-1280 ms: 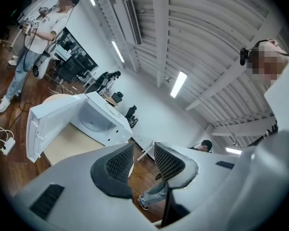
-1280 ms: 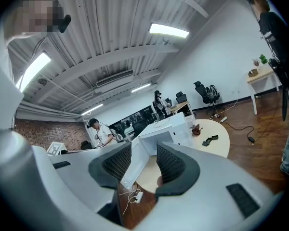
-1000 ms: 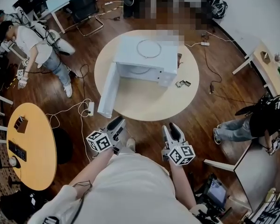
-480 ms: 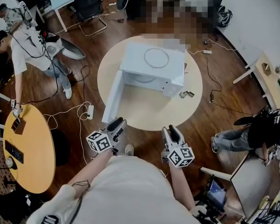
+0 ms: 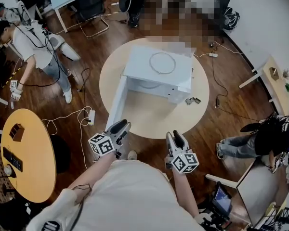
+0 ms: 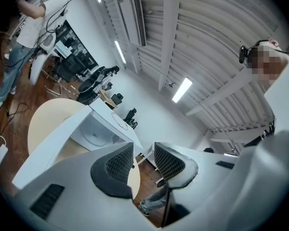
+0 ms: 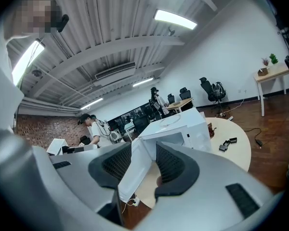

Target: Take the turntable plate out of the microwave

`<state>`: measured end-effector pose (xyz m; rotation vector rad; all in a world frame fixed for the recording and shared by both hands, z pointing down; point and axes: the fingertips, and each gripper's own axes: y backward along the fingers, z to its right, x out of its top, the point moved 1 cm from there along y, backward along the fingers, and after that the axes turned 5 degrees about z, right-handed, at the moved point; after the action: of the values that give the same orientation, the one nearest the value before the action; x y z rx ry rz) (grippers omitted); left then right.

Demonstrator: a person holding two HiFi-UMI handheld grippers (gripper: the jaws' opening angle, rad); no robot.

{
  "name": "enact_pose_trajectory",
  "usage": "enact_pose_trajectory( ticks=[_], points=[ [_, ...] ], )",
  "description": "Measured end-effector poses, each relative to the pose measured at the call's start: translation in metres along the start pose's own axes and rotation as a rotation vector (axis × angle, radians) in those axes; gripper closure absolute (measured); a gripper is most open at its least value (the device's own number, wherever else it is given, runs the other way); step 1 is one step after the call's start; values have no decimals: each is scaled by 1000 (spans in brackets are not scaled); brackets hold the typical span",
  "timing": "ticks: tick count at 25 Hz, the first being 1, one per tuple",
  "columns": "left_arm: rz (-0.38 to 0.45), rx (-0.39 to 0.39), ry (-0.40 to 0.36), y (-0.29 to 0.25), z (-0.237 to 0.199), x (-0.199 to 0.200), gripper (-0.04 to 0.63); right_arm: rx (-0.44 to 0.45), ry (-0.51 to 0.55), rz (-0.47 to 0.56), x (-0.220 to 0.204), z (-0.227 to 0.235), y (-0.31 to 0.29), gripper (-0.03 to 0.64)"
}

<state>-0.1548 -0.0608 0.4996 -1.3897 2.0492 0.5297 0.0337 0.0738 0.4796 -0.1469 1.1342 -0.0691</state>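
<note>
A white microwave (image 5: 159,69) stands on a round cream table (image 5: 154,114), its door (image 5: 116,102) swung wide open to the left. In the left gripper view the pale turntable plate (image 6: 94,137) lies flat inside the cavity. A thin ring (image 5: 162,63) lies on the microwave's top. My left gripper (image 5: 121,127) and right gripper (image 5: 174,137) are held side by side short of the table's near edge, pointing at the microwave. Both are open with nothing between the jaws. The right gripper view shows the microwave (image 7: 183,126) and its open door (image 7: 135,170) beyond the jaws.
Small dark objects (image 5: 192,100) lie on the table right of the microwave. A power strip with cables (image 5: 91,115) is on the wooden floor at the left, near a yellow round table (image 5: 26,153). One person (image 5: 36,44) stands at far left, another (image 5: 272,134) at right.
The table and microwave have come a little nearer as I move toward them with both grippers. The jaws have kept the same gap. The person at far left has shifted.
</note>
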Motion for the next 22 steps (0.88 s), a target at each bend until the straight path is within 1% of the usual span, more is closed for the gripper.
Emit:
enact_pose_trajectory(
  ticks=[12, 22],
  points=[
    [3, -2, -6, -11, -22, 20, 468, -34, -2, 10, -1, 13, -28, 460],
    [-6, -6, 6, -15, -33, 19, 468, -39, 0, 4, -5, 10, -41, 460]
  ],
)
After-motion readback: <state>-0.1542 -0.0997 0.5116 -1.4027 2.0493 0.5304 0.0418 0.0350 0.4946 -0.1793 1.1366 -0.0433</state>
